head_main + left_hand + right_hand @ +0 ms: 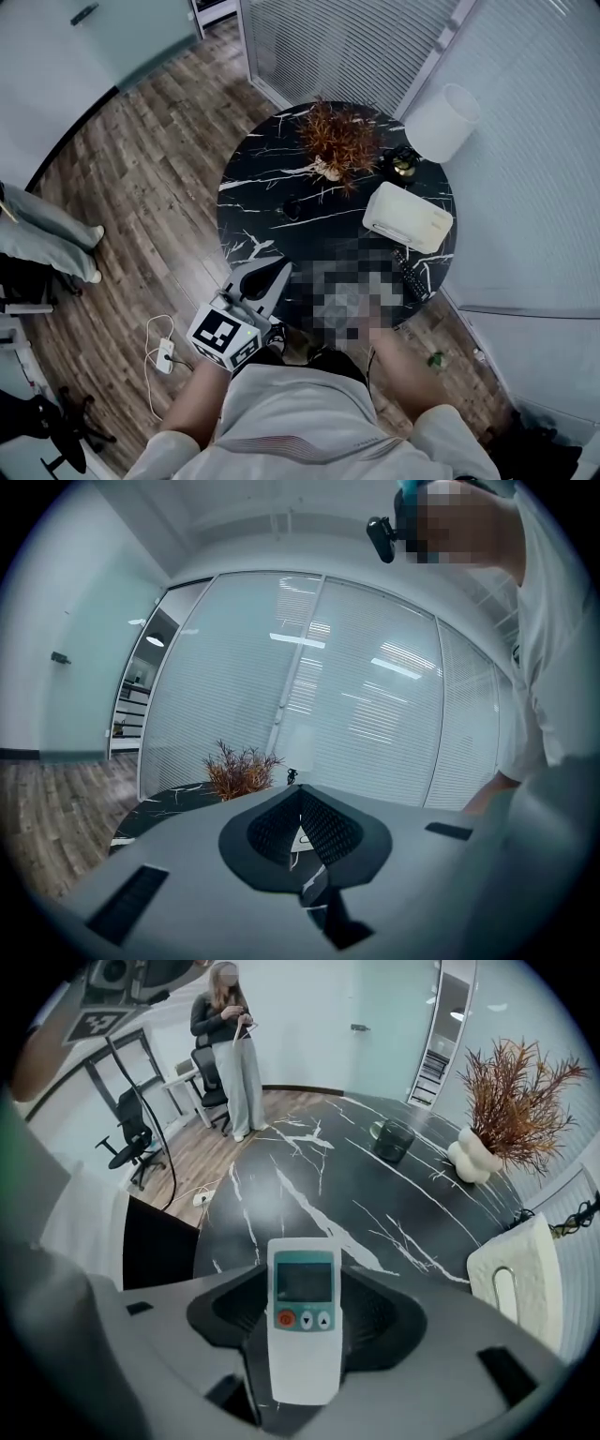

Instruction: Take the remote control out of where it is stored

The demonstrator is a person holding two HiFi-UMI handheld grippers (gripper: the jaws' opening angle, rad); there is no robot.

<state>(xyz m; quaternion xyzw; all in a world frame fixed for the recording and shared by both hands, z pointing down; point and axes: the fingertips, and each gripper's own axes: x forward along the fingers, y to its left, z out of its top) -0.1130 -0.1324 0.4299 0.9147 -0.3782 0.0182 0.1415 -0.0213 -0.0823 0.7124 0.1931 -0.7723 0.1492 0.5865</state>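
Head view: the left claw (277,272) hangs over the near rim of the round black counter (262,178). A plant (339,141) and a white box (408,217) stand farther on. Left gripper view: its jaws meet at the tips and hold nothing (only counter shows behind). Right gripper view: the right claw (304,1283) is clamped on the white remote (304,1335), which is held off the counter.

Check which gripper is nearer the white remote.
Right. The right gripper is shut on the white remote, clamped between its jaws. The left gripper hangs at the table's near left edge, clear of it.
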